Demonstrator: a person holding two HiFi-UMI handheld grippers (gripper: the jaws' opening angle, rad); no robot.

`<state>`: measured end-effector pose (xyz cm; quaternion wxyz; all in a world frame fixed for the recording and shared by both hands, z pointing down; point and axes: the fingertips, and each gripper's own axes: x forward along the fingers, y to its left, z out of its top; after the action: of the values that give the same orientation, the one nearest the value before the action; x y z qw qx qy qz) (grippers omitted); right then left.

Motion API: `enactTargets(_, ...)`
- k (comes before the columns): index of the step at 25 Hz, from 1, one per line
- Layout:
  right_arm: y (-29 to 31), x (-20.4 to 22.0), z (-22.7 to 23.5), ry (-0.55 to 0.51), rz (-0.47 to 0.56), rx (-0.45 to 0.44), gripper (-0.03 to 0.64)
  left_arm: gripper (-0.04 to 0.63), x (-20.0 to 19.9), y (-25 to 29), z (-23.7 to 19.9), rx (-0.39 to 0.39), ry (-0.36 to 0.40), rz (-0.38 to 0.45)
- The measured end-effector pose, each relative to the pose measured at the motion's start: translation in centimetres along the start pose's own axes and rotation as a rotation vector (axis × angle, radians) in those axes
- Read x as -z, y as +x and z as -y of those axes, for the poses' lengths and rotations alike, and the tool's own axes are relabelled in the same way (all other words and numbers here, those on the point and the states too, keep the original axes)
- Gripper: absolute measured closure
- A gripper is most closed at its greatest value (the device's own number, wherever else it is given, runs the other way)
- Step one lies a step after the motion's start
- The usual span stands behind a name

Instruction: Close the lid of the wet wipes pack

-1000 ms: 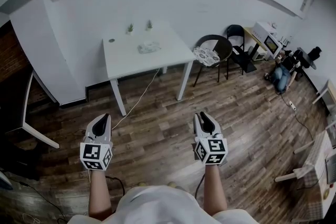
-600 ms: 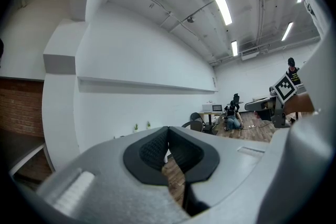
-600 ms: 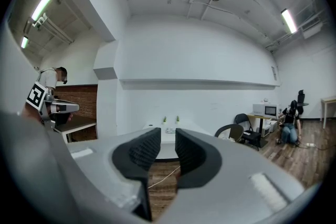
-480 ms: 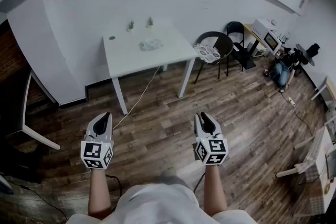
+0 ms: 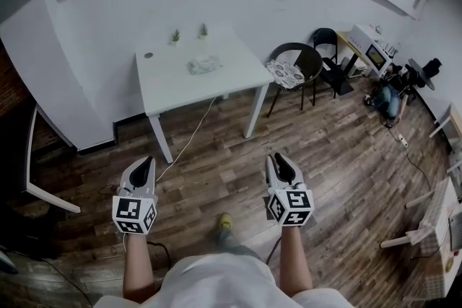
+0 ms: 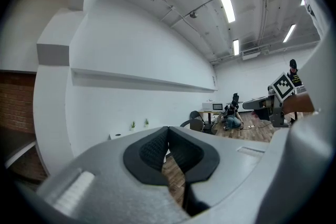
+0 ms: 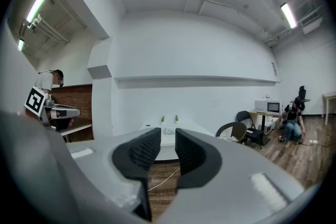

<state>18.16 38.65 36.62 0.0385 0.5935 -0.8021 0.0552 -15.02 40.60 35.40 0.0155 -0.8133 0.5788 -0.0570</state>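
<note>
From the head view, I hold the left tongs [image 5: 144, 164] and right tongs [image 5: 280, 161] over open wood-plank floor [image 5: 216, 148]. The soft wet wipes pack [image 5: 203, 66] lies on the white, square-edged desk [image 5: 166, 86], far ahead of both.

In the left gripper view, the ribbed black pads [image 6: 149, 149] meet at their tips.

In the right gripper view, the pads [image 7: 144, 149] stand narrowly apart, gripping nothing.
</note>
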Motion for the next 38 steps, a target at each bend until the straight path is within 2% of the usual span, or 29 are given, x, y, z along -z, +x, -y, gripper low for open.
enactTargets(12,15.0,-0.5,6.9,0.013,-0.039,-0.051,0.525,0.588,0.3,14.9,-3.0,-0.053,-0.019,-0.049)
enactTargets(19,22.3,-0.8,12.0,0.023,-0.047,-0.085,0.525,0.588,-0.8,23.6,-2.2,-0.058,0.002,-0.058)
enactTargets(30,28.5,-1.1,15.0,0.027,-0.056,-0.150,0.525,0.586,-0.3,29.9,-1.5,-0.068,0.011,-0.087)
enactTargets(38,34.3,-0.4,14.2,0.014,-0.053,-0.152,0.525,0.586,1.7,34.4,-5.6,-0.072,-0.007,-0.089)
